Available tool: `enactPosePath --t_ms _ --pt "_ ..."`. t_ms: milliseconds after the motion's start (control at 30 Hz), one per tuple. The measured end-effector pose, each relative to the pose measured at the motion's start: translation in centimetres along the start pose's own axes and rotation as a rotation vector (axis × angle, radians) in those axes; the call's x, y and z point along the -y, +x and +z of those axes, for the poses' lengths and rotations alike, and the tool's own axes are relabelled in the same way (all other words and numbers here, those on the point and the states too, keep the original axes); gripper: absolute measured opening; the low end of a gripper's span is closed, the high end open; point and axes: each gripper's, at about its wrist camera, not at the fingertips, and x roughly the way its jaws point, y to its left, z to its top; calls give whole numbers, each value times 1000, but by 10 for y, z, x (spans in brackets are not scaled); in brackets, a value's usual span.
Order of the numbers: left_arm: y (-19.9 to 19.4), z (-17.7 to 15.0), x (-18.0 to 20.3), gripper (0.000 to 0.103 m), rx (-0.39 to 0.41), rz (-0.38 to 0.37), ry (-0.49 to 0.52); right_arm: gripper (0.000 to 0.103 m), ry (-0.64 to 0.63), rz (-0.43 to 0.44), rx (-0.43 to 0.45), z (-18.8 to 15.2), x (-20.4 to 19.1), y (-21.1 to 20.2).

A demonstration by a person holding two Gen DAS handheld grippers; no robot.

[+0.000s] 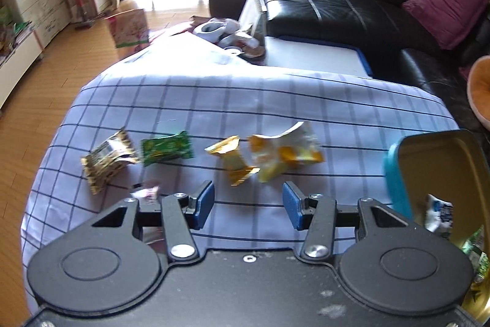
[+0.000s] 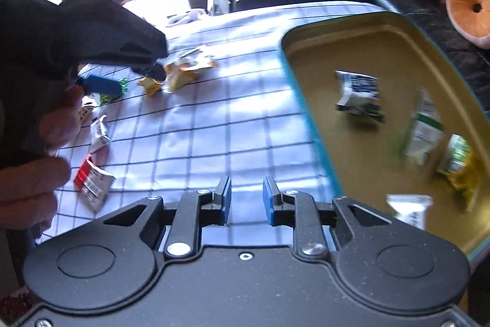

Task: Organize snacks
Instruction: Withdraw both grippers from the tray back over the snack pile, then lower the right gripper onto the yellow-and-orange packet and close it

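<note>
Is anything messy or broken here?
Yes. Snack packets lie scattered on the checked cloth instead of in the tin. The white-and-orange packet looks torn open and crumpled, and the gold packet beside it is twisted.

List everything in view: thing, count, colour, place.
checked cloth: one, pale blue, covering the table
tin: one, gold inside with a teal rim, right side of the cloth
packets in tin: at least four, mostly white and green
loose packets: at least six, green, gold, yellow and red-white, on the cloth
sofa: one, black, behind
cushion: one, magenta, on the sofa
left tongs: open, empty
right tongs: open, empty
</note>
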Motion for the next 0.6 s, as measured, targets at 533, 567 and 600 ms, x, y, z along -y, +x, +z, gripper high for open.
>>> enactPosePath --t_ms 533,567,600 --pt "13 5 -75 50 -29 85 -89 33 23 36 34 67 -45 58" --pt "14 6 -78 50 -31 83 -97 33 23 32 35 71 -48 62" --pt "15 6 -81 50 -32 82 -104 33 22 31 36 74 -50 66"
